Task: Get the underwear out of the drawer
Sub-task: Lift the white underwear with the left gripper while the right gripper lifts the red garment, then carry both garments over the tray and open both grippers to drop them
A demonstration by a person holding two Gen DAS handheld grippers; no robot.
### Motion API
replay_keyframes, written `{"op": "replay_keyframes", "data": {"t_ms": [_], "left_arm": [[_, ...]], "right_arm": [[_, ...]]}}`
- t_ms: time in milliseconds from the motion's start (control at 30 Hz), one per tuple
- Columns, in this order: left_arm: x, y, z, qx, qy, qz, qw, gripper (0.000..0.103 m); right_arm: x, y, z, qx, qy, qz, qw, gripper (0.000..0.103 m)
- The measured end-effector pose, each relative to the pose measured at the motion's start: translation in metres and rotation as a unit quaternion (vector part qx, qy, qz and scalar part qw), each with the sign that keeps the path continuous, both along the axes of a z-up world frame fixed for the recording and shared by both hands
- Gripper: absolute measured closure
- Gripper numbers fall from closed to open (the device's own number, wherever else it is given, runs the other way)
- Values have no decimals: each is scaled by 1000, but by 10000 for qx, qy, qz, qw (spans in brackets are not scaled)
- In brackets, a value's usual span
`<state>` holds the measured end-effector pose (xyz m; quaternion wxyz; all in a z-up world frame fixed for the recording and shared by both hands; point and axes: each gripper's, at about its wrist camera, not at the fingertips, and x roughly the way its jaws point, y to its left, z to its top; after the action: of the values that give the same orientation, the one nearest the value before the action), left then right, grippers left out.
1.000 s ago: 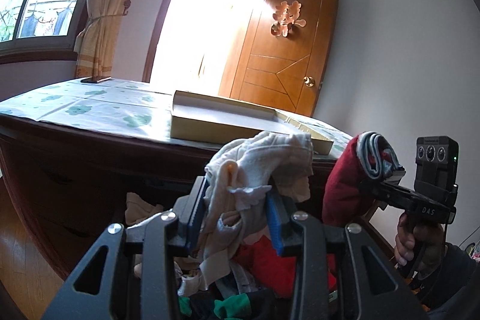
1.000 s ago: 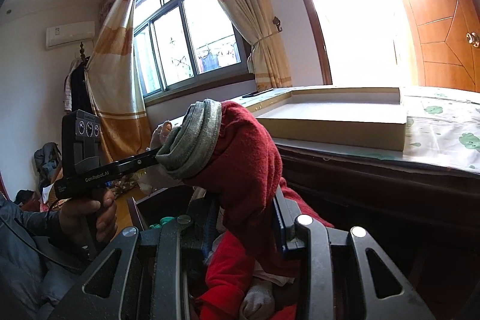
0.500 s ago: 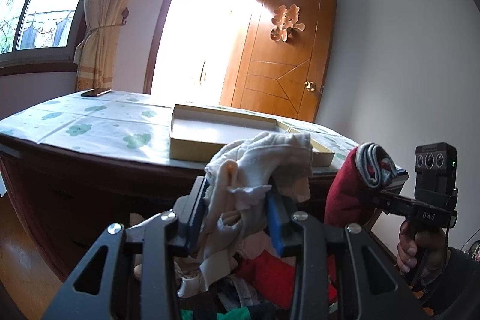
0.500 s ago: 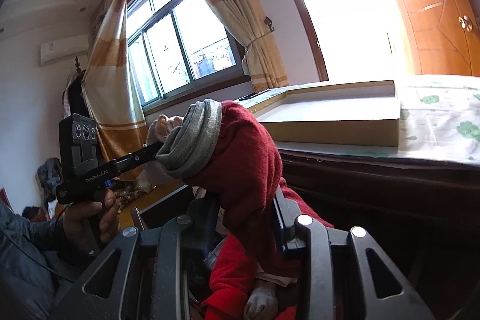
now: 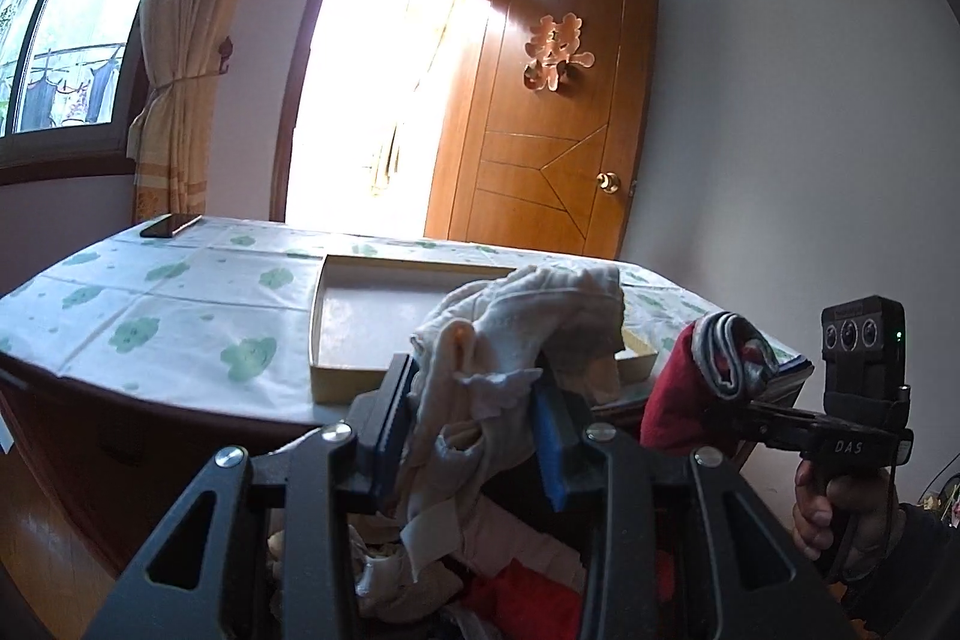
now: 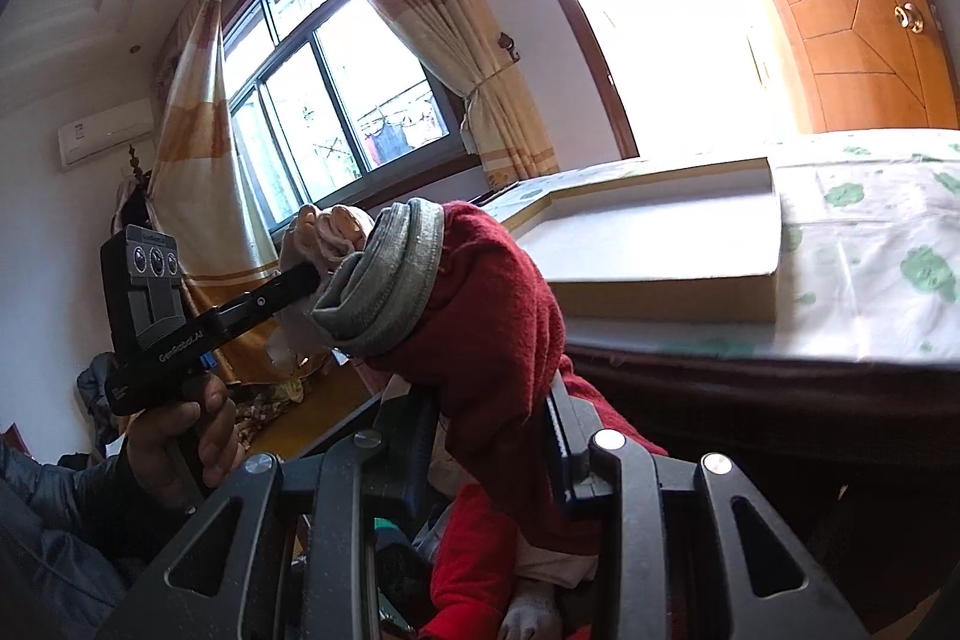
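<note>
My left gripper (image 5: pixel 474 412) is shut on cream-white underwear (image 5: pixel 516 334) and holds it up, level with the table top. My right gripper (image 6: pixel 492 430) is shut on dark red underwear with a grey waistband (image 6: pixel 480 292); it also shows at the right of the left wrist view (image 5: pixel 690 388). The open drawer with several loose garments (image 5: pixel 516 568) lies below both grippers. The left gripper with its cream cloth shows in the right wrist view (image 6: pixel 288 286).
A wooden dresser with a white green-patterned cloth (image 5: pixel 180 316) stands ahead. A shallow cardboard box lid (image 5: pixel 360 322) lies on it, and a phone (image 5: pixel 171 225) at its far left corner. Behind are a bright doorway and an open wooden door (image 5: pixel 552 112).
Both grippers have risen with their garments from drawer height to above the dresser's top edge; the box lid's inside is now visible. Both grips are unchanged.
</note>
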<state>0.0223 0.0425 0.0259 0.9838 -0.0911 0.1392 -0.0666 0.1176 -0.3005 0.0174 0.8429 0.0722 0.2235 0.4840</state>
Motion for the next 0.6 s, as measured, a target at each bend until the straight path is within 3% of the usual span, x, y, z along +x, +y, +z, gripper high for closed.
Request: {"op": "replay_keyframes", "data": {"t_ms": [333, 600], "left_arm": [[36, 4, 36, 193, -52, 82, 9998, 67], [75, 7, 53, 125, 178, 82, 9997, 67]], "right_arm": [[20, 5, 48, 91, -95, 1, 9999, 69], [45, 17, 75, -68, -171, -82, 9998, 69]]}}
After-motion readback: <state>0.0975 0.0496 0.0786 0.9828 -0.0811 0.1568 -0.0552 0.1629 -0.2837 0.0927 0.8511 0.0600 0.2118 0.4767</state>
